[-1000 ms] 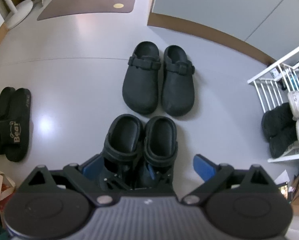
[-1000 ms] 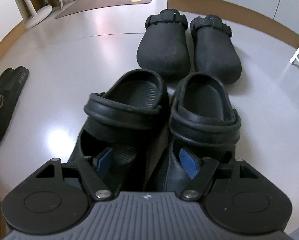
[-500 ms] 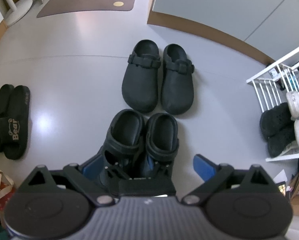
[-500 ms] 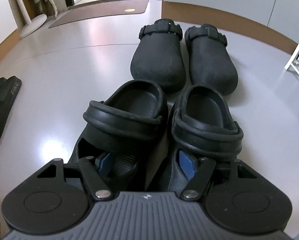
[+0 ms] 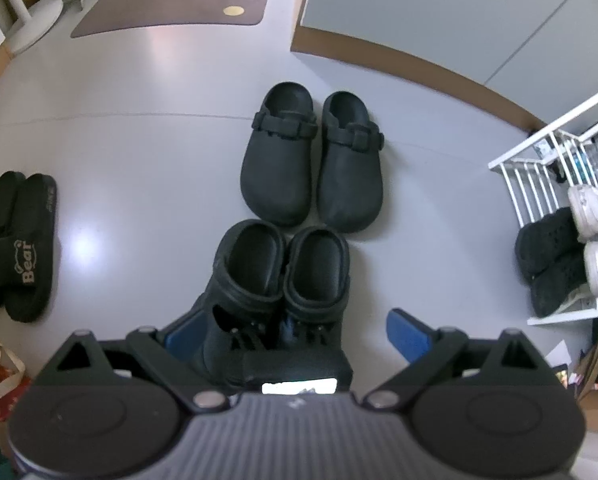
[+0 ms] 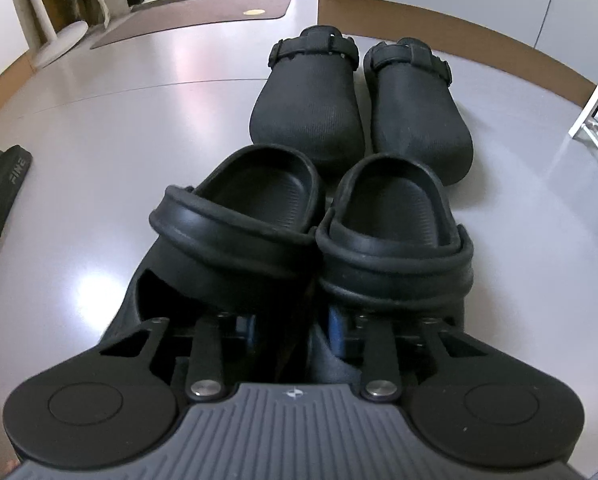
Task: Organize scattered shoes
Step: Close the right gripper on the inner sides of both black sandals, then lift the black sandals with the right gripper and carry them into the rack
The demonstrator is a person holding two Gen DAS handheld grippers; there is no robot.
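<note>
Three pairs of black footwear lie on the grey floor (image 5: pixel 139 140), with more on a rack. Farthest left, the Bear slides (image 5: pixel 19 248) sit one partly over the other, well apart from the rest and seemingly not yet tidied. In the middle, the strapped clogs (image 5: pixel 311 164) stand side by side, toes toward the cameras, neatly paired. Just in front of them, the pair of black crocs (image 5: pixel 283 276) stands heel to toe with those clogs, touching each other along their inner sides. The right claw (image 6: pixel 295 326) has just been closing: one blue finger (image 6: pixel 337 326) reaches into each croc, and together they pinch the two adjoining inner walls, a grasp that lets both shoes be carried as one. The left claw (image 5: pixel 295 336) hangs above them, spread wide and empty. At the far right, a white shoe rack (image 5: pixel 555 152) holds dark and pale shoes, probably the crocs' destination.
</note>
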